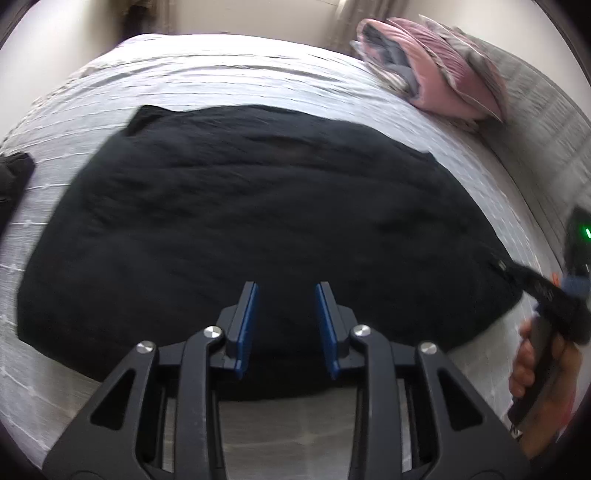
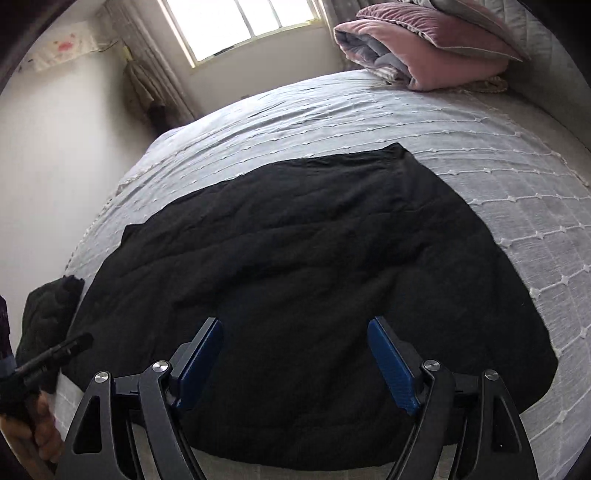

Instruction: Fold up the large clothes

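Note:
A large black garment lies spread flat on the bed, and fills the middle of the right wrist view too. My left gripper hovers over the garment's near edge, its blue pads apart with nothing between them. My right gripper hangs above the same near edge, jaws wide and empty. In the left wrist view the right gripper shows at the garment's right corner, held by a hand. The left gripper shows at the lower left of the right wrist view.
The bed has a pale bedspread with white stitched lines. A folded pink quilt with pillows sits at the far right end. A dark heap of clothes lies at the left edge. Beyond the bed are a wall and a window.

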